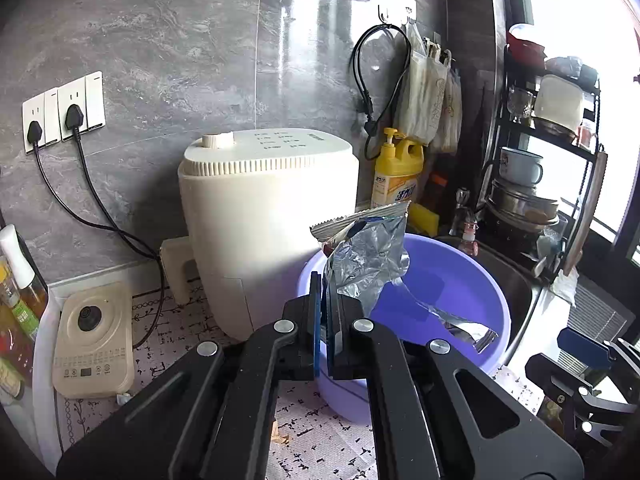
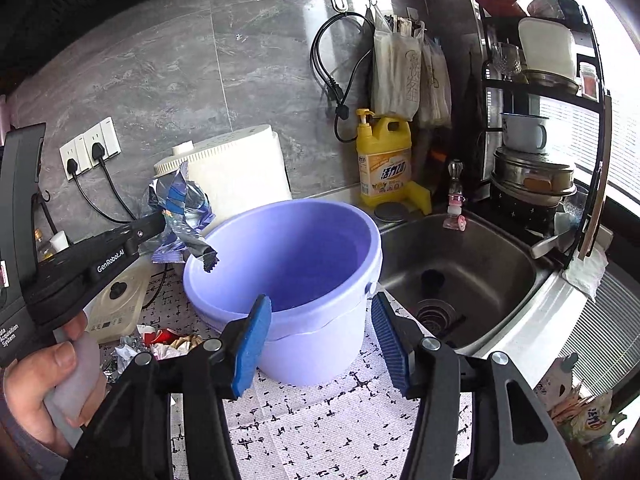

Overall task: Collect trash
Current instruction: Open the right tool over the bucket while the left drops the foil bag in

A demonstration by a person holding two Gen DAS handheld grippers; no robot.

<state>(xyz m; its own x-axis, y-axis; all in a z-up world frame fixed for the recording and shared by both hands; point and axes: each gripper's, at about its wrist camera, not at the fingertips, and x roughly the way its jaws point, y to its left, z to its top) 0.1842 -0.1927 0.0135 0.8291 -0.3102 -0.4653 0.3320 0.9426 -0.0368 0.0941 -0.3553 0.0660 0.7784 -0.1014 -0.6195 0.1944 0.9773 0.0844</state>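
The bucket (image 2: 304, 264) past the jaws is purple, the wrapper (image 1: 366, 258) between them silver and blue.

You have one purple bucket (image 2: 280, 280) at 12 o'clock on the bench, and one foil wrapper (image 1: 368, 256) held above its rim at 10 o'clock. You can count two black plugs (image 1: 74, 114) in the wall sockets at 9 o'clock, one yellow detergent bottle (image 2: 384, 160) at 1 o'clock, and one heap of crumpled scraps (image 2: 160, 344), too tangled to count, at 8 o'clock.
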